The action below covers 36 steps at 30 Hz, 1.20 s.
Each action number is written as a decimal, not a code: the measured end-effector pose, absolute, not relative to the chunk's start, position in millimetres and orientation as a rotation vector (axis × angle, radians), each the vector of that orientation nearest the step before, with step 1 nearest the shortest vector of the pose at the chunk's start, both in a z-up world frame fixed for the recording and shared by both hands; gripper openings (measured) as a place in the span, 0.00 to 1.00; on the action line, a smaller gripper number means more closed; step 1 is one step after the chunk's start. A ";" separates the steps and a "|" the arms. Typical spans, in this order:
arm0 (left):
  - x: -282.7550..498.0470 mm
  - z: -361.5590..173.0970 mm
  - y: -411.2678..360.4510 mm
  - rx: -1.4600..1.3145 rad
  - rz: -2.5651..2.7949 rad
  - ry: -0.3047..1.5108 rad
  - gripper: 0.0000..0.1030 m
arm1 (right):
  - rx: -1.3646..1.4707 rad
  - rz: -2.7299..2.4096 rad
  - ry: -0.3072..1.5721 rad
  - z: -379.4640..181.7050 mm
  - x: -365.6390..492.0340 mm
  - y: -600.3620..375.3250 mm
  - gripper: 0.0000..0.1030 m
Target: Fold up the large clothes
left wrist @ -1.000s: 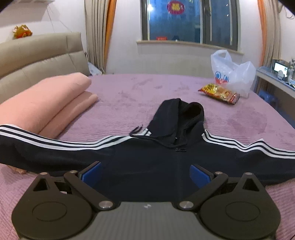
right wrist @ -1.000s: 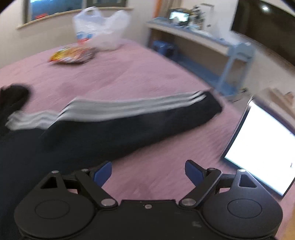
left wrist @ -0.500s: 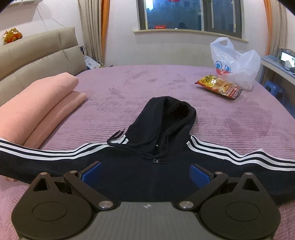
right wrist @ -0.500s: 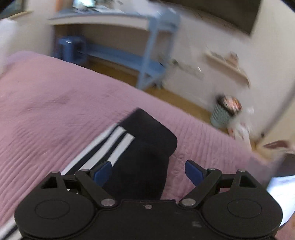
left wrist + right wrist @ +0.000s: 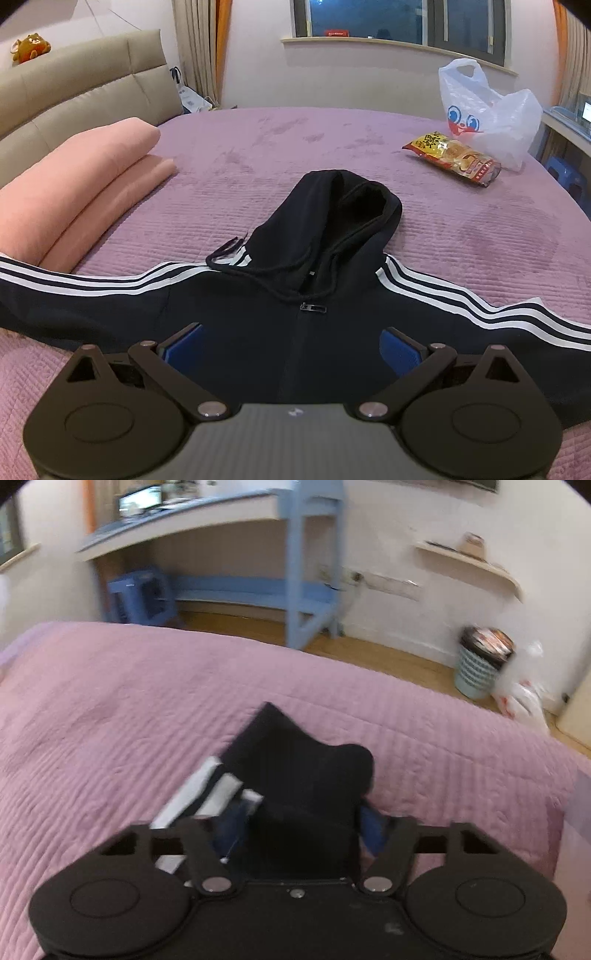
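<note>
The left gripper (image 5: 291,345) hovers wide open and empty over the chest of a black hoodie (image 5: 258,325) spread flat on the purple bedspread (image 5: 332,155). The right gripper (image 5: 301,821) is closing on its sleeve cuff (image 5: 306,760), apparently pinching it, though blur obscures contact.

Print on the snack packet (image 5: 453,158) is too small to read.

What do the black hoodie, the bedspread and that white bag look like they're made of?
Hoodie: soft matte knit, probably cotton fleece; it slumps and creases. Bedspread: purple quilted fabric with fine stitched ribs. Bag: thin translucent plastic, crinkled and shiny.
</note>
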<state>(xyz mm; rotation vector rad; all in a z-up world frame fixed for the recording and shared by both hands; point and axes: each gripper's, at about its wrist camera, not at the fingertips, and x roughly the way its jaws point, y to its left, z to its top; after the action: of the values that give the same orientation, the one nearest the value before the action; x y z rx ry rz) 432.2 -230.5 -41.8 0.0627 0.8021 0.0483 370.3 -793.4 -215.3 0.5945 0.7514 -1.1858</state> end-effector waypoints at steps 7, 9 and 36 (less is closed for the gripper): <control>430.3 -38.5 -206.2 0.052 0.054 0.805 0.98 | 0.351 -1.028 0.672 -149.8 376.3 -721.9 0.21; 431.0 -37.1 -196.5 0.042 0.061 0.800 0.98 | 0.237 -1.123 0.612 -121.7 363.7 -701.8 0.20; 471.7 -60.5 25.8 -0.017 -0.037 0.871 0.93 | 0.180 0.049 0.773 -67.7 443.6 -207.9 0.79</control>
<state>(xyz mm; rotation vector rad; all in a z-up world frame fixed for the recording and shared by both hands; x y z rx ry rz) 471.7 25.8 -60.5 -0.0169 0.8709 -0.0369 443.6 -207.9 -67.7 0.1802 0.7734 0.0494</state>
